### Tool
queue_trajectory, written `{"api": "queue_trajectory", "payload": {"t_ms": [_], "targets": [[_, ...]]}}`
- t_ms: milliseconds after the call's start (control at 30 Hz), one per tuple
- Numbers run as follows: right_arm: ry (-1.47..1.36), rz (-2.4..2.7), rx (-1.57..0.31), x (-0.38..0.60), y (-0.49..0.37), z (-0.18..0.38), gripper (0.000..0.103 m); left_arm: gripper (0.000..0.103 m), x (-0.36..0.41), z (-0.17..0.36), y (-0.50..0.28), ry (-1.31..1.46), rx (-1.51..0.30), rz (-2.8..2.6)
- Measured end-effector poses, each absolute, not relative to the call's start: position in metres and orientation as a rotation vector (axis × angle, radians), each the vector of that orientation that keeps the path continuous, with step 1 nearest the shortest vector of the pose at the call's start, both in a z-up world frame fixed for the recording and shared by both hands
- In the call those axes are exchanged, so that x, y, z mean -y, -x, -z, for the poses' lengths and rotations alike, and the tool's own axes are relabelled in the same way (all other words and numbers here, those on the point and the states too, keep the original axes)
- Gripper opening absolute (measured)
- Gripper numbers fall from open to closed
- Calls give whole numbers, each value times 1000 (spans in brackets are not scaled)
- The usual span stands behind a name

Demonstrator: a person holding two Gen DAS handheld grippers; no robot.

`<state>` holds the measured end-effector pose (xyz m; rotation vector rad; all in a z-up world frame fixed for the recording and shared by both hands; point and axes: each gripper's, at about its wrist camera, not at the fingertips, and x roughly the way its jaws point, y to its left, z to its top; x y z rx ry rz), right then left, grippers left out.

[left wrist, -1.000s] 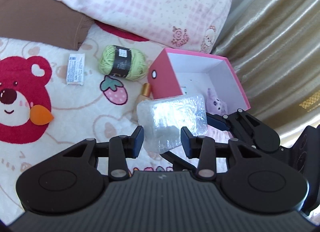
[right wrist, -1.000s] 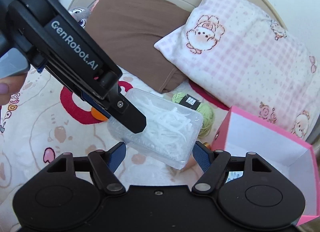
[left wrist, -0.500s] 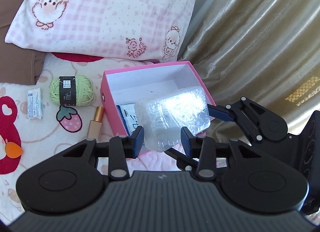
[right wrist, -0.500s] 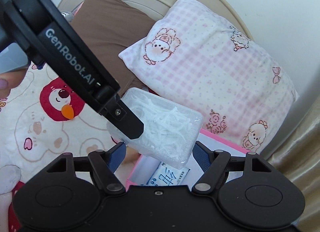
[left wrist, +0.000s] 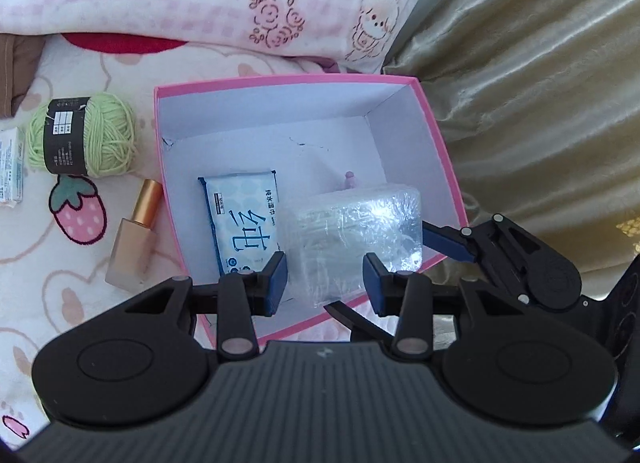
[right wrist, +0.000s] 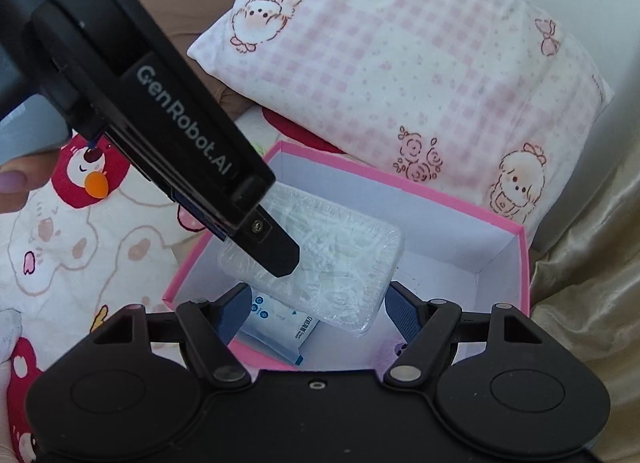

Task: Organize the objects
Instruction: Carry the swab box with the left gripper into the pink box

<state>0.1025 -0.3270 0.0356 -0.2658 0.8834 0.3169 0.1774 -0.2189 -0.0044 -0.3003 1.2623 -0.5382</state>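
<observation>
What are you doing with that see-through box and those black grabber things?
A person is tidying things on a bed into a pink box. Both grabbers, the left gripper and right gripper, hold a clear plastic box together above the pink box. A blue wipes packet already lies inside. Green yarn and a gold-capped bottle wait outside on the blanket.

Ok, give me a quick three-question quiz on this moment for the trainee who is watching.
1. True or false: the wet wipes pack lies inside the pink box.
2. What do the left gripper and the right gripper hold together? A yarn ball; B clear plastic box; C bottle.
3. Name the gold-capped thing lying beside the pink box.
Key: 1 true; 2 B; 3 the bottle.
</observation>
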Motion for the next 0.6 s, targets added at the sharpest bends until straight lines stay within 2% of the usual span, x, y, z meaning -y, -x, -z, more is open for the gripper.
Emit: {"api": "queue_trajectory", "payload": {"t_ms": [400,600], "targets": [[-28,-384,-1135,376,-154,24,79,39,246,65,-203,299,-1409,469],[-22,-378,-1206,379,-153,41,79,39,248,89,-206,351,-1482,475]]}}
